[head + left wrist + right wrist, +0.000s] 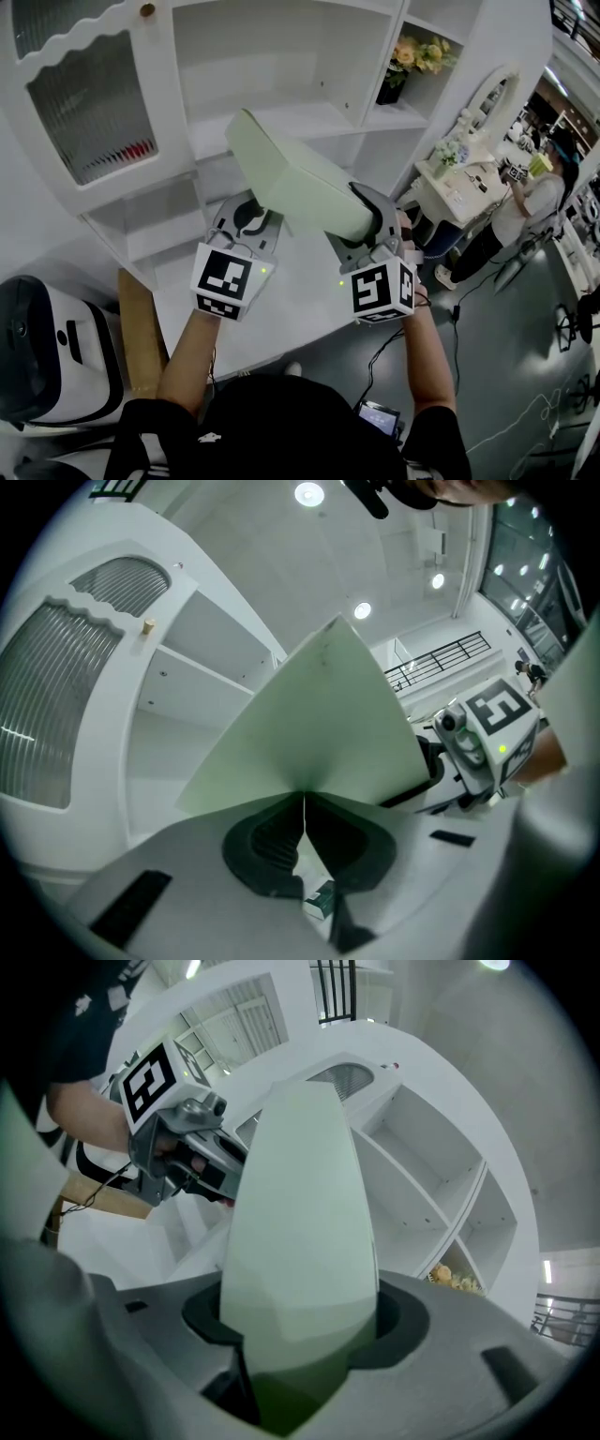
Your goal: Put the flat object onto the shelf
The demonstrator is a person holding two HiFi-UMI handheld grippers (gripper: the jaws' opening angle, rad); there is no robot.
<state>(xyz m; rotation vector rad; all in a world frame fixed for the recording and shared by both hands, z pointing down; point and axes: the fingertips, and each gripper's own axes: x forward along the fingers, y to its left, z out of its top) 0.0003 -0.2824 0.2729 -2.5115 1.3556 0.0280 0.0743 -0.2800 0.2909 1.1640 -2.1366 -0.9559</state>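
The flat object is clamped by left gripper and right gripper, its long axis aimed toward the shelf ahead.

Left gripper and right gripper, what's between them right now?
The pale green flat box, seen in the head view; the left gripper grips its thin edge, the right gripper its thicker end.

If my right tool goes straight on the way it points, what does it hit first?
Likely the white shelf unit, whose open compartments show beyond the pale green box the right tool grips; the box hides the exact spot.
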